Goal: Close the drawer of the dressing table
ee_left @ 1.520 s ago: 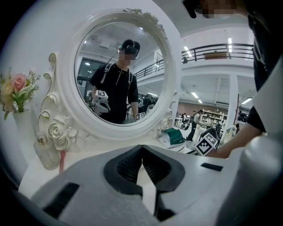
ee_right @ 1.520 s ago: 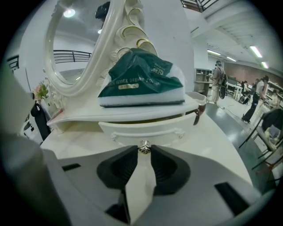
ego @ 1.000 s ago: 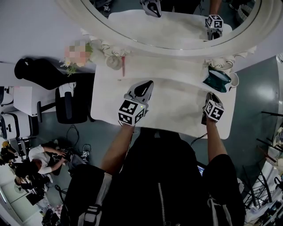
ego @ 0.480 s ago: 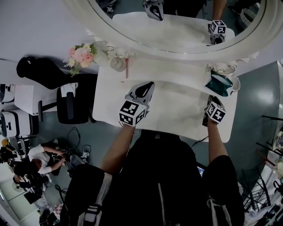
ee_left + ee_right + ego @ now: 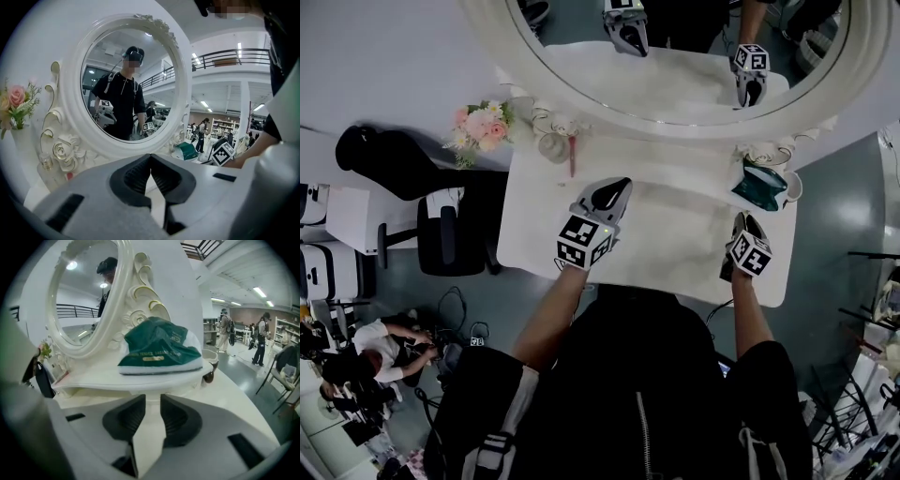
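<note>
Past right claw [image 5: 152, 397], lettered green packet [image 5: 159, 347]

I read dressing table top [image 5: 670, 239] smooth, white, faintly glossy; mirror frame [image 5: 75, 117] carved, glossy; green bundle [image 5: 159, 350], right rear corner, matt, cloth-like.

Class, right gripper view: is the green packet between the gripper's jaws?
No: the green packet lies on the shelf beyond the right gripper, whose empty jaws have just been opening.
</note>
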The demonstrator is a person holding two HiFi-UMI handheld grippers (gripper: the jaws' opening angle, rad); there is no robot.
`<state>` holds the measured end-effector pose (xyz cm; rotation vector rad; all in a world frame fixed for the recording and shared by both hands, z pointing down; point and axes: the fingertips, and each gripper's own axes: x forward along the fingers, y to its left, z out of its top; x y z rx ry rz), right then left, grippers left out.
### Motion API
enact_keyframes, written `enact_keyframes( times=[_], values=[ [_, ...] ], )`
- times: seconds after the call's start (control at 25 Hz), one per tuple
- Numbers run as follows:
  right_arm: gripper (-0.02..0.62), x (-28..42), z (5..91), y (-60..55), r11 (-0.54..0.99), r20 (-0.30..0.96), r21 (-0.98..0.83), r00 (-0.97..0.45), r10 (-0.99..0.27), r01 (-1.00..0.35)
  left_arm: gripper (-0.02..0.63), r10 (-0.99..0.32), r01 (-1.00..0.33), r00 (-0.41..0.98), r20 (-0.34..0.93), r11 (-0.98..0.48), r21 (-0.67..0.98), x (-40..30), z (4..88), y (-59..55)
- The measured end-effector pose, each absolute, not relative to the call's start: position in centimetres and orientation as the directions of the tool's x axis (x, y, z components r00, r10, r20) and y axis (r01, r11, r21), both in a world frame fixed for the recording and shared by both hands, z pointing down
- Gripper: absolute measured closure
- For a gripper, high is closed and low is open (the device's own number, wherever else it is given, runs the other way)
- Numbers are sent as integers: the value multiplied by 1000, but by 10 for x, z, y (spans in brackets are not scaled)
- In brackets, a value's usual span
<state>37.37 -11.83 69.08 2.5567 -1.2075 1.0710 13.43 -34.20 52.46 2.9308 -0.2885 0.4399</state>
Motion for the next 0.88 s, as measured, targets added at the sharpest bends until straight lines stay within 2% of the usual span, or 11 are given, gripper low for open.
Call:
enact_keyframes(
  times=[0.08,0.24,0.68,0.88],
  values=[
    [538,361,676,-127,-643,616,-196,417,-669,-741,603,-162,-206,942,294,-970,126,133,520,-344],
    [592,339,637,-152,-555,540,-196,384,-749,-808,604,-160,-195,951,263,-974,113,131,507,-346],
    [592,286,502,-221,-321,265,-93,287,-920,-943,604,-178,-190,966,186,-980,51,117,465,-360],
    [592,269,438,-237,-269,128,-85,257,-958,-959,604,-187,-194,969,160,-981,26,112,449,-366]
  ],
)
